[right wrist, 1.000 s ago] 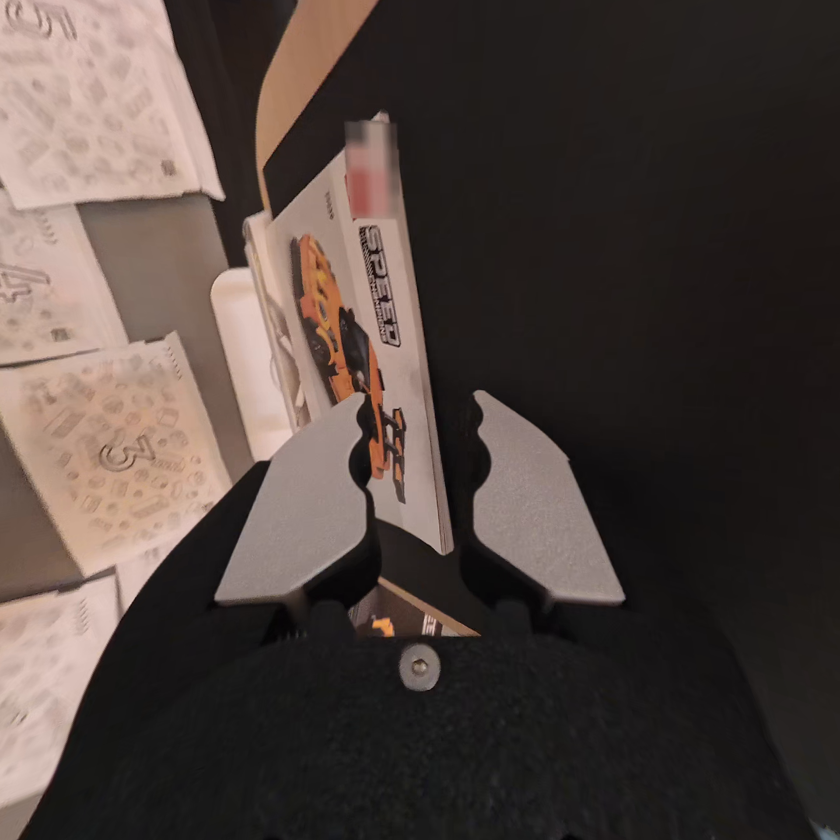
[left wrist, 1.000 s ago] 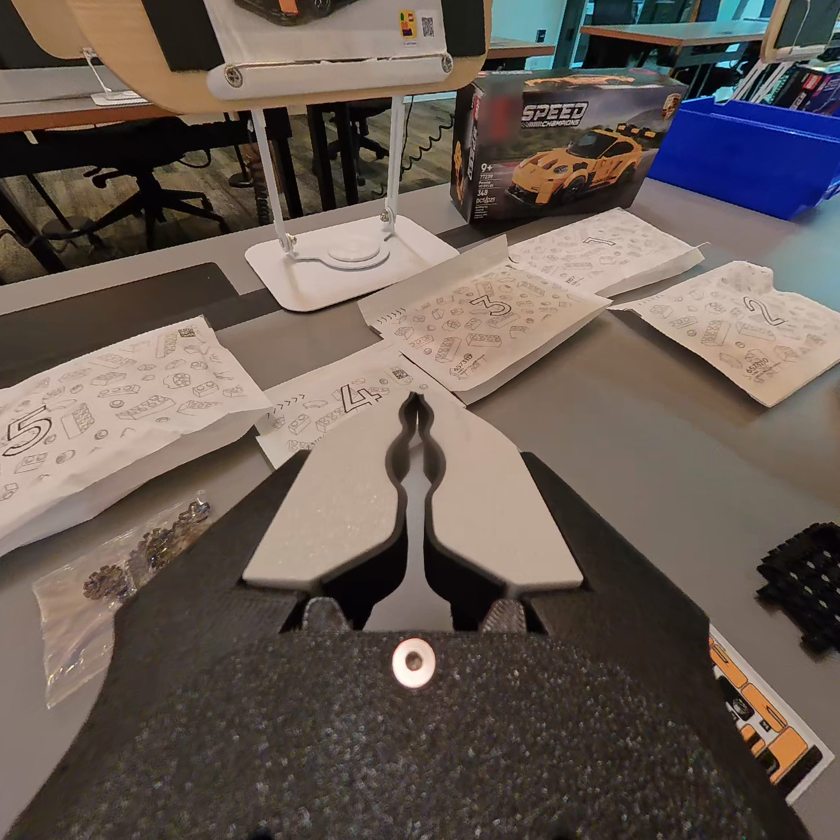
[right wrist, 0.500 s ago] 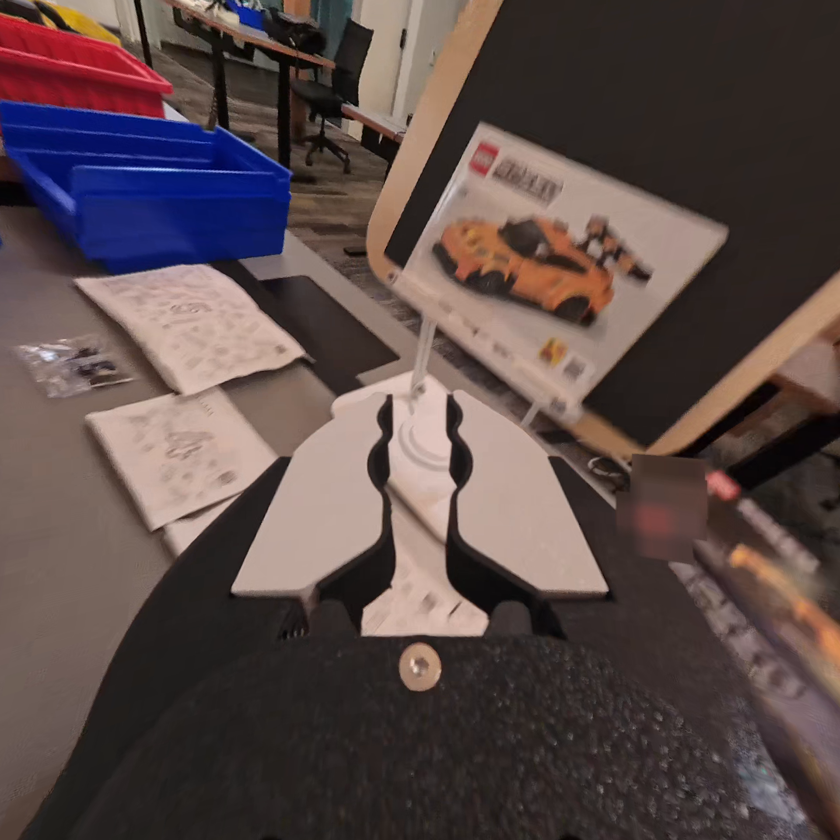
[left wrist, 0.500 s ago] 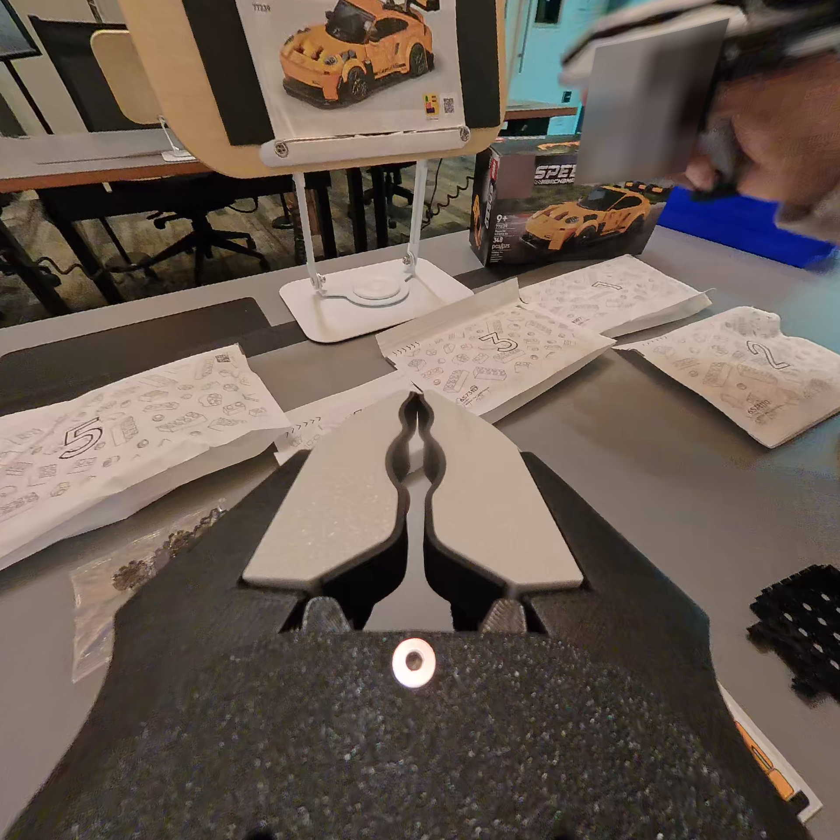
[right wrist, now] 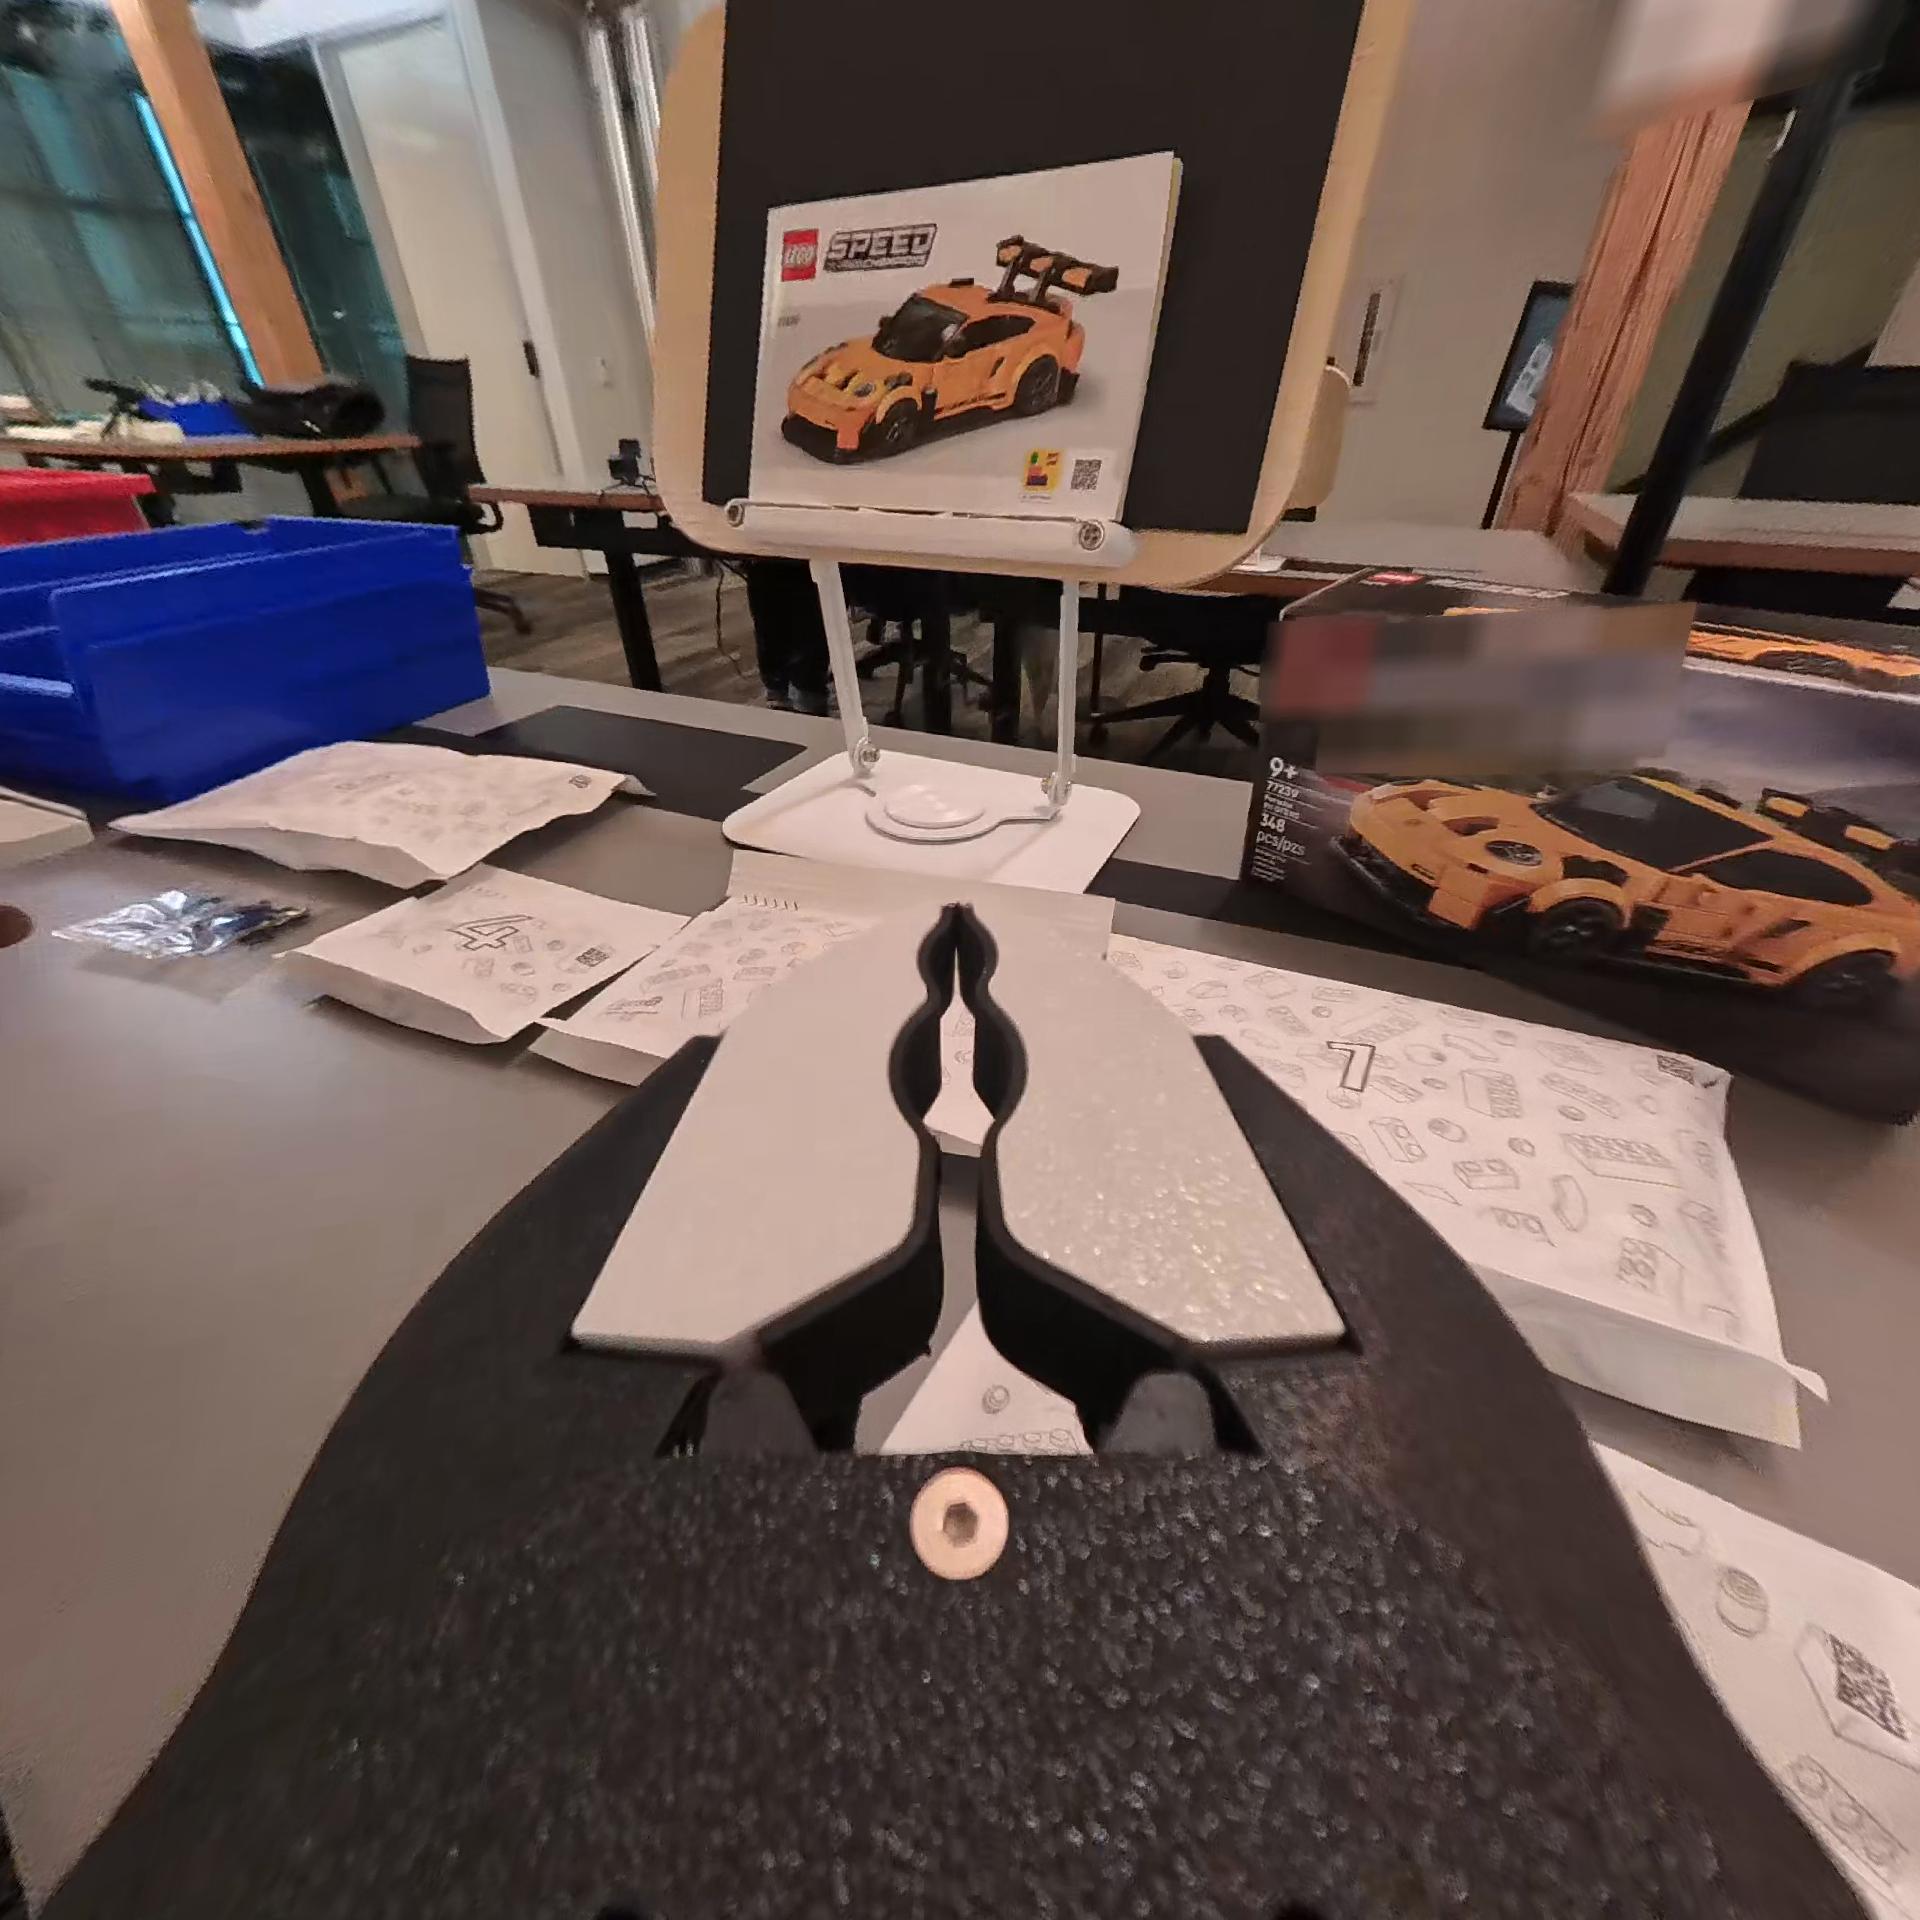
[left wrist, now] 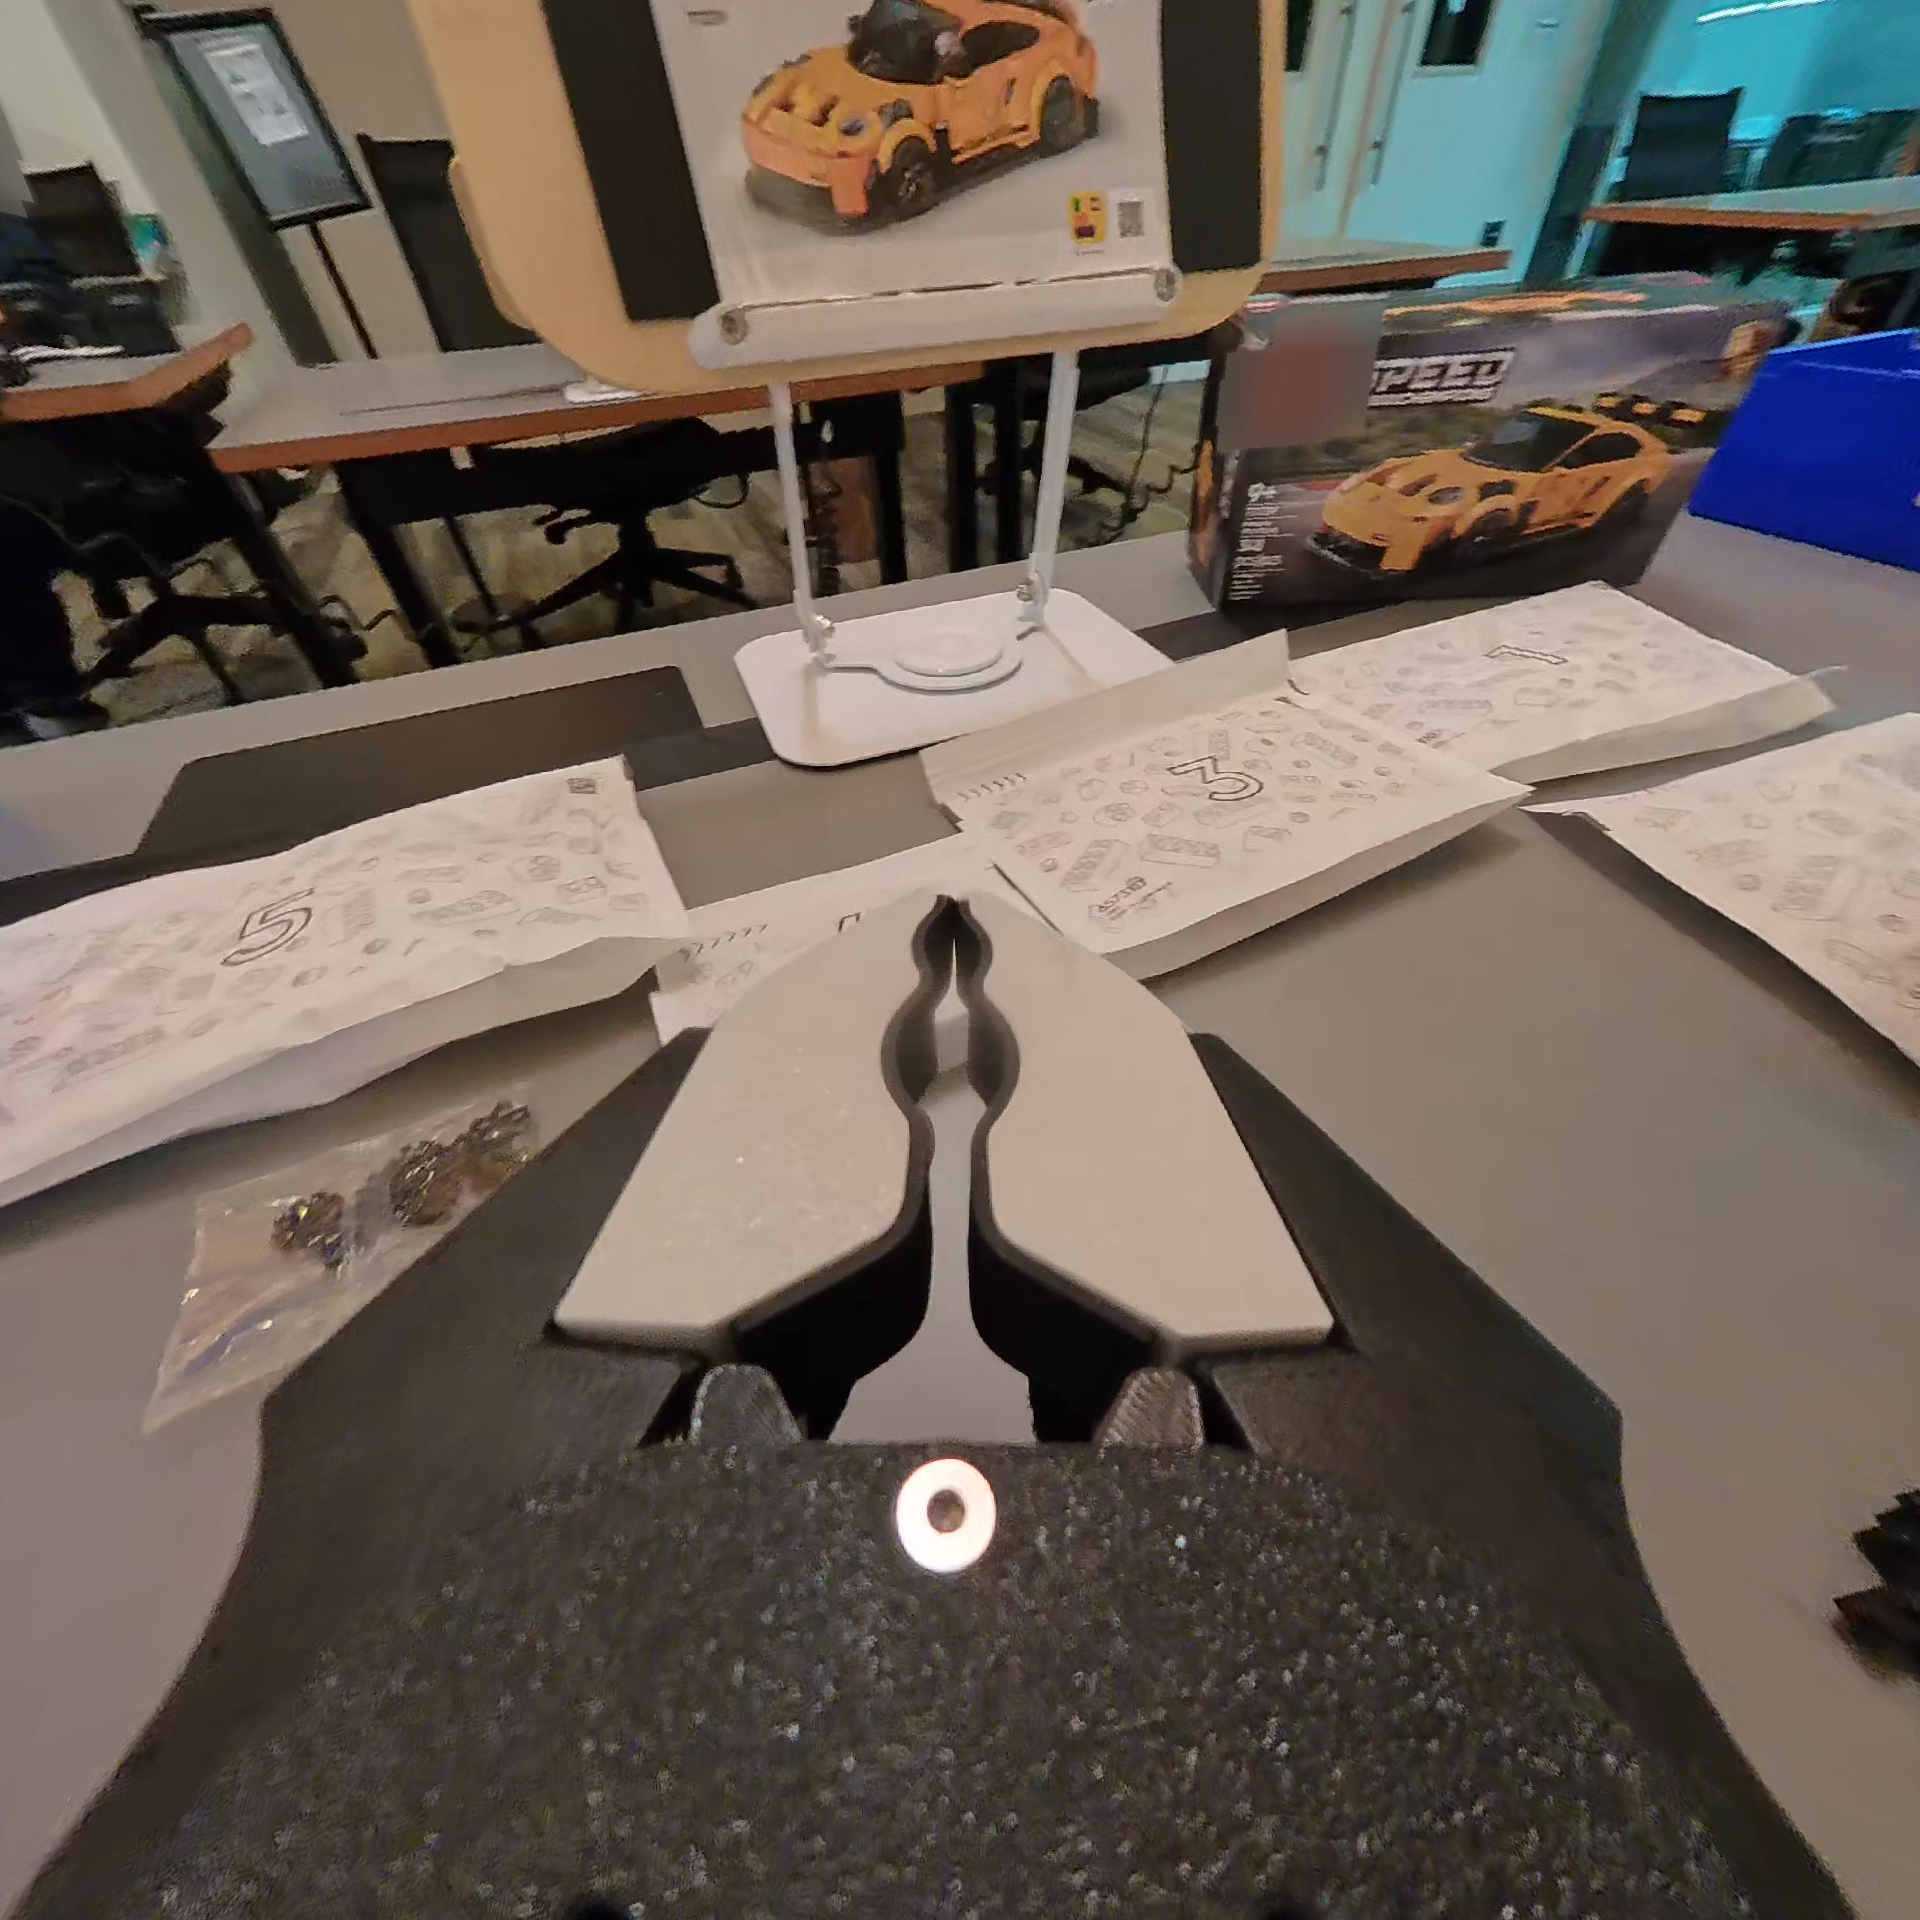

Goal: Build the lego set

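Observation:
Several white numbered paper bags lie on the grey table: bag 5, bag 3, bag 1 and bag 4. The instruction booklet with an orange car stands on a white book stand, also in the left wrist view. My left gripper is shut and empty above the table near bag 4. My right gripper is shut and empty above bags 3 and 1.
The set's box stands at the back right, also in the left wrist view. Blue bins sit at the left. A clear bag of small dark parts lies front left. Black lego pieces sit at the right edge. Left tips to right tips: about 30 cm.
My right gripper let go of the booklet, which now stands on the stand, drew back over the table and shut. My left gripper tilted up slightly and stayed shut.

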A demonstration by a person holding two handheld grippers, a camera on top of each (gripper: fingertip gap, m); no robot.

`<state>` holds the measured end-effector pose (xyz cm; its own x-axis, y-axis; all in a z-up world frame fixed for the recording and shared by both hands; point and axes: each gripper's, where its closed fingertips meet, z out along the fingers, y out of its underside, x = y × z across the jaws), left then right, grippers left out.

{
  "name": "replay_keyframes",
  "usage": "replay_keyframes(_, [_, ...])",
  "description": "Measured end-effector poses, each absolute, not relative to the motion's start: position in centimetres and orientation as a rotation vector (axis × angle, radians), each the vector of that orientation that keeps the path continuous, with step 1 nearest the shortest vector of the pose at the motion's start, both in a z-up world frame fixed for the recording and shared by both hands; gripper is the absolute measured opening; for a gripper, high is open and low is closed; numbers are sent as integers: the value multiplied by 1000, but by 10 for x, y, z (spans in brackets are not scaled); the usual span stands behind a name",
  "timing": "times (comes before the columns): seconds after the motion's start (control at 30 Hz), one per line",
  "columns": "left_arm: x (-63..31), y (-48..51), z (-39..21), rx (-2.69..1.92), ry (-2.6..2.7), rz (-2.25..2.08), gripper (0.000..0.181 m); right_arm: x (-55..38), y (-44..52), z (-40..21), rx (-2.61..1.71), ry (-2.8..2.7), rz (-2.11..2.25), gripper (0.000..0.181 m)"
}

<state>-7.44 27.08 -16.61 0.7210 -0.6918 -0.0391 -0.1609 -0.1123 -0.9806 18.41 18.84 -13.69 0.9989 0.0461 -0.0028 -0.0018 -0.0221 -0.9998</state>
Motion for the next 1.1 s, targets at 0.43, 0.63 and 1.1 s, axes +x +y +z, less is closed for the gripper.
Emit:
replay_keyframes(0.43, [-110,298,-211,-1776,726,-238,0,180,189,-151,-1636,-46,102,0])
replay_keyframes(0.63, [-116,303,-207,-1766,688,-239,4,184,190,-156,-1650,-23,127,0])
replay_keyframes(1.1, [-166,366,-134,-1781,978,-10,28,182,193,-162,-1675,-44,128,0])
